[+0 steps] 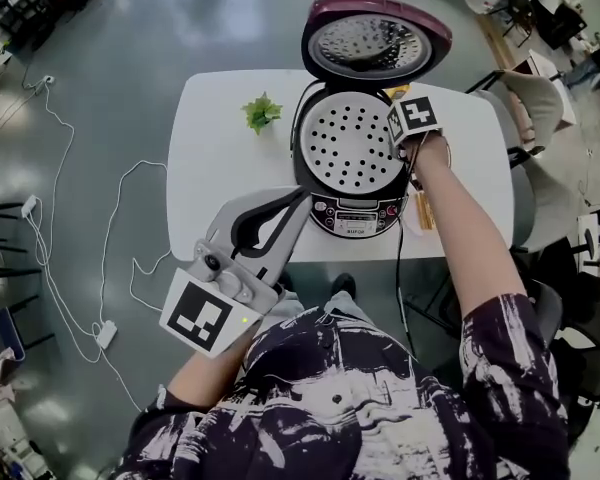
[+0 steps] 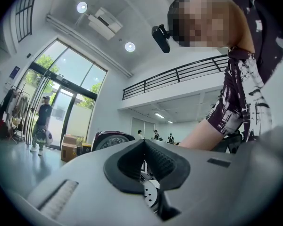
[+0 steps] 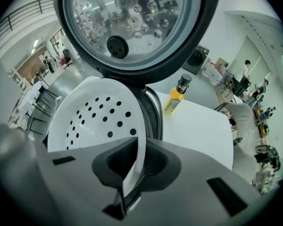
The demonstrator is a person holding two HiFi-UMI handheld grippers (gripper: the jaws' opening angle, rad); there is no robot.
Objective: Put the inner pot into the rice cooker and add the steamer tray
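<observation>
- Big hall w/ a glossy grey floor [image 1: 130, 58]; a white cable [image 1: 106, 253] trailed across it; a white table [image 1: 215, 158] stood in the middle.
- Rice cooker [image 1: 358, 216] sat at the table's near edge, control panel toward the person; its maroon lid [image 1: 376, 40] stood fully up, w/ the shiny inner plate showing.
- Steamer tray [image 1: 348, 146], white & perforated, lay in the cooker's mouth, roughly level in the head view; inner pot beneath it couldn't be made out.
- Right gripper [image 3: 138, 147] pointed steeply down at the tray's right side; jaws were clamped on the tray's thin rim, which ran edge-on between the pads.
- Left gripper [image 1: 298, 198] was held off the near-left of the cooker, about level; jaws were together w/ nothing between them; whether the tip touched the cooker couldn't be told.
- Small green plant [image 1: 262, 113] stood on the table left of the cooker; a yellow bottle [image 3: 175, 98] stood on the table to the cooker's right, by the lid hinge.
</observation>
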